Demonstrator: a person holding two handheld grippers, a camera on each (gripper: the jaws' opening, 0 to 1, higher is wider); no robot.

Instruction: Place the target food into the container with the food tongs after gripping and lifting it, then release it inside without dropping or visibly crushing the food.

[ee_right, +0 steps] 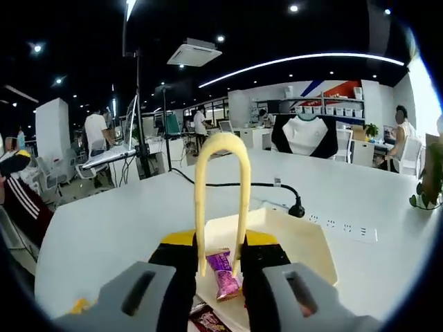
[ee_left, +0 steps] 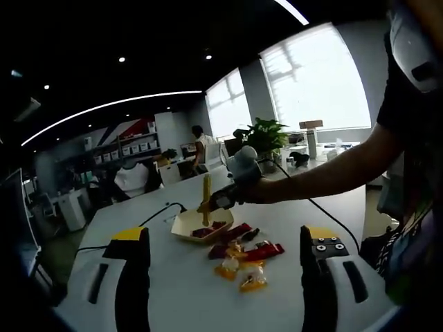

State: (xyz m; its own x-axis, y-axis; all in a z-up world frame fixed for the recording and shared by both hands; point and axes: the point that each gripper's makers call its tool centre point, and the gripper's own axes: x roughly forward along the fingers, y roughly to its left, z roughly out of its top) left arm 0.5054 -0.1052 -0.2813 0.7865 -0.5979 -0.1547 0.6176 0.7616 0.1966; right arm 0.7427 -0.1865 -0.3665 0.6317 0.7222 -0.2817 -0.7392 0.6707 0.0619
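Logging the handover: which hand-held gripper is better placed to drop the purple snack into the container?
Right. Its hand-held gripper clamps the yellow tongs, which pinch the purple snack right over the cream container. The left hand-held gripper hangs back, open, holding nothing.

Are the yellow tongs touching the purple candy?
Touching. In the right gripper view, the yellow tongs, squeezed in the right gripper, pinch the purple candy between their tips above the container.

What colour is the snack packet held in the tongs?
Purple, with some pale print. The snack packet hangs between the yellow tongs' tips over the container; clearest in the right gripper view.
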